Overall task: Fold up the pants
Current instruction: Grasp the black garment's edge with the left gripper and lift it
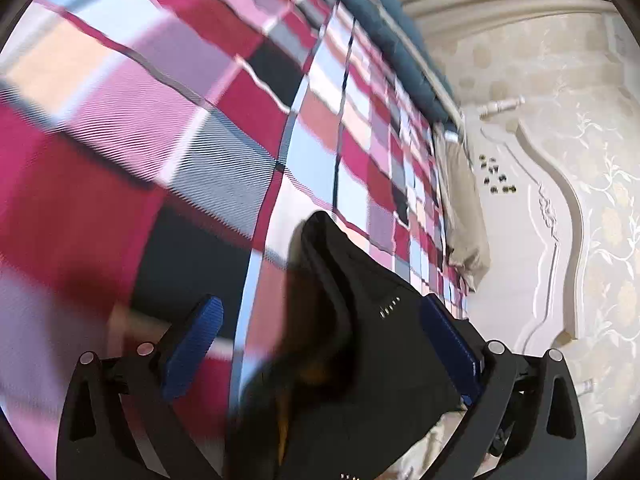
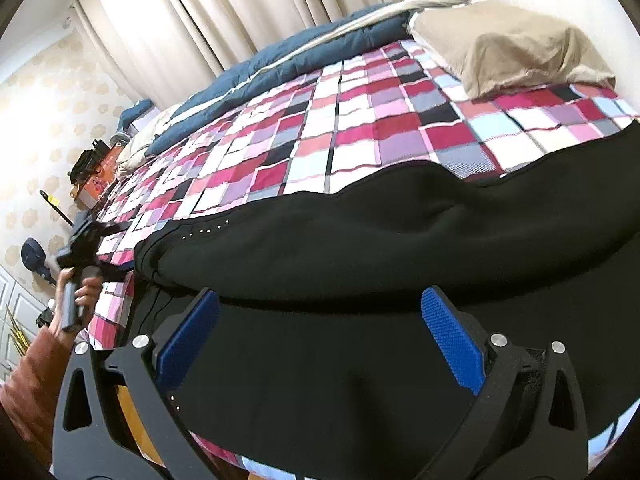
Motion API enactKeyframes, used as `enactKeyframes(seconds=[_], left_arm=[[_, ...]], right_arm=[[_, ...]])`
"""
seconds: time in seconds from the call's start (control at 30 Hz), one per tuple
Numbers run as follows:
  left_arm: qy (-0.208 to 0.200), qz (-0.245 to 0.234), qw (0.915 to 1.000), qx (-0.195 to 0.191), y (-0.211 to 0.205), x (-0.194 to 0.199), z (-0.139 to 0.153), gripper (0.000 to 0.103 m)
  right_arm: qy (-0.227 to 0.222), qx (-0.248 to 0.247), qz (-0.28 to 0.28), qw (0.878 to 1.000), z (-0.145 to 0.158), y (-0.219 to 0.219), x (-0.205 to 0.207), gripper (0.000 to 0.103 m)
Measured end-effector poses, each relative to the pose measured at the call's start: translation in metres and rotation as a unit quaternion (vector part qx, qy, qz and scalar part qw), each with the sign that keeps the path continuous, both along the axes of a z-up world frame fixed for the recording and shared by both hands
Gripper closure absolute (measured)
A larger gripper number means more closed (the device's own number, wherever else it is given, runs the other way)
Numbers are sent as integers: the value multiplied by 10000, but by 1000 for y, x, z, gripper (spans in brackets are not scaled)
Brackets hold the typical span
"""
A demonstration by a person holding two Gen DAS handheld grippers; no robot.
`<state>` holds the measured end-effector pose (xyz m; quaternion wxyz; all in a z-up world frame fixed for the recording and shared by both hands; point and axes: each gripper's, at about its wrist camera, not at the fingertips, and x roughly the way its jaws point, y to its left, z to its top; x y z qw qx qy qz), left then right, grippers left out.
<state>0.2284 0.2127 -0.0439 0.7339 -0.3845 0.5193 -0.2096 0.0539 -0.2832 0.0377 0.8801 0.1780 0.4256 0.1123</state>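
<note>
Pants [image 2: 400, 248] lie lengthwise across checked bedspread [image 2: 360, 128], waistband toward left

One pair of black pants [image 2: 400, 240] is counted, spread on one plaid bedspread [image 2: 360, 128]. One beige pillow [image 2: 508, 48] and one blue quilt [image 2: 280, 68] are seen. Two grippers are counted, the left gripper [image 1: 320, 344] and the right gripper [image 2: 320, 340], each with two blue pads [image 2: 452, 340].
</note>
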Motion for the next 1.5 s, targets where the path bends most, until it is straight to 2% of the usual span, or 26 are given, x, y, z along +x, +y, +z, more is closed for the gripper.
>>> enactKeyframes(seconds=[0.1,0.17,0.23,0.3,0.37,0.43,0.6,0.67,0.77,0.8,0.83,0.87,0.9,1.0,1.13,1.2,1.23,1.33,1.43,1.5], left_arm=[[30,-514,9985,-198,-20,22,-5,5],[2,-1034,9940,-360,-37,34,-5,5],[60,-1339,9901,-423,-51,42,-7,5],[156,-1314,9905,-375,-55,51,-13,5],[217,-1144,9919,-515,-52,56,-19,5],[126,-1168,9915,-562,-50,53,-19,5],[-220,-1507,9882,-133,-56,49,-16,5],[-205,-1610,9867,22,-60,50,-15,5],[-93,-1473,9891,-17,-55,52,-15,6],[-138,-1508,9884,63,-56,52,-13,13],[-195,-1594,9868,195,-59,50,-11,29],[-153,-1684,9851,303,-61,50,-13,70],[33,-1733,9841,387,-63,50,-19,83],[180,-1708,9845,342,-60,49,-26,86],[-37,-1744,9843,286,-58,51,-17,95],[-116,-1828,9824,380,-61,52,-12,95],[-98,-1869,9813,448,-62,55,-12,95],[-55,-1886,9810,458,-65,61,-15,95],[-47,-1796,9829,405,-69,66,-18,94],[16,-1713,9847,315,-69,69,-22,94]], right_arm=[[165,52,26,9998,-9,0,11,2],[230,61,48,9997,-14,1,18,2],[267,91,104,9995,-17,4,24,2],[290,113,200,9993,-16,7,30,2],[216,105,412,9989,-9,10,37,2],[76,70,590,9982,1,10,44,2],[-211,-81,1006,9947,22,0,75,2],[-196,-179,1149,9930,24,-3,90,2],[3,-340,1163,9926,18,-7,112,2],[74,-371,1211,9919,15,-8,120,2],[111,-412,1237,9914,12,-9,124,2],[150,-443,1276,9907,10,-10,130,2],[189,-435,1330,9900,7,-10,134,2],[478,-198,1605,9857,-6,-12,157,2],[981,38,1897,9769,-23,-8,189,3],[1195,47,2059,9712,-34,-3,205,15],[1330,93,2166,9671,-39,0,211,27],[1631,166,2417,9564,-54,11,225,30],[1734,-47,2706,9469,-64,30,229,30],[1769,-215,2923,9396,-68,43,228,36]])
